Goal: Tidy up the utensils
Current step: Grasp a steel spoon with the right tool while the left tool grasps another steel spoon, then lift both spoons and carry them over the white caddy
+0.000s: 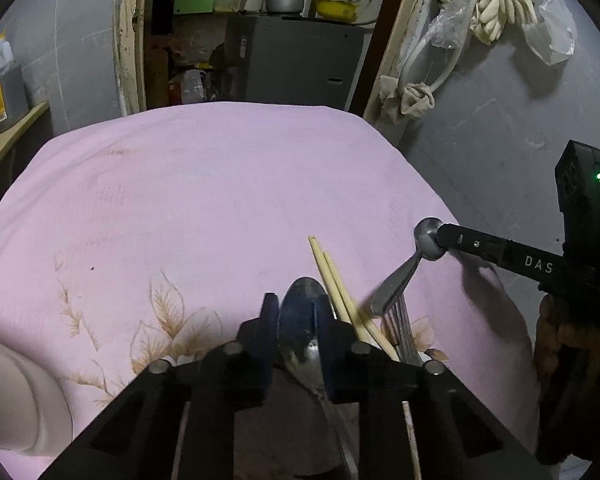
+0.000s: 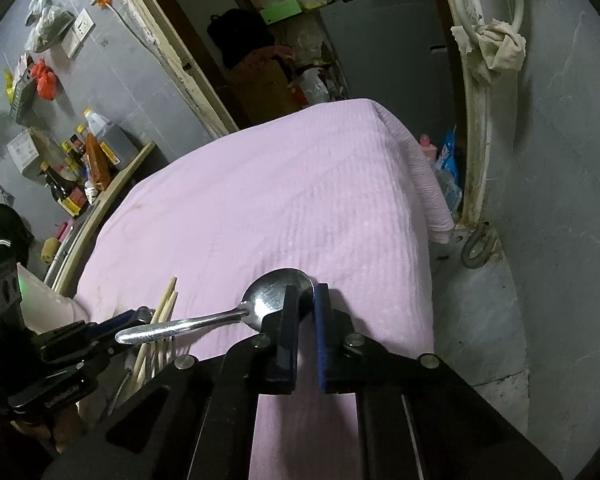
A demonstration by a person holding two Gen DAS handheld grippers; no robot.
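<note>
On the near edge of the pink cloth-covered table [image 1: 204, 184], the left gripper [image 1: 298, 320] pinches the bowl of a large spoon [image 1: 300, 300]. Just to its right, wooden chopsticks [image 1: 336, 284] and fork tines [image 1: 400, 320] stick up together. Farther right, the right gripper [image 2: 306, 304] clamps the bowl of a steel spoon [image 2: 268, 292], held above the cloth with its handle pointing toward the chopsticks.

Pink cloth [image 1: 204, 184], perhaps tan leaf print.

Dim indoor light, soft shadows on the pink cloth [image 1: 204, 184] (fisheye bending, dark vignetted corners), reasonably sharp
</note>
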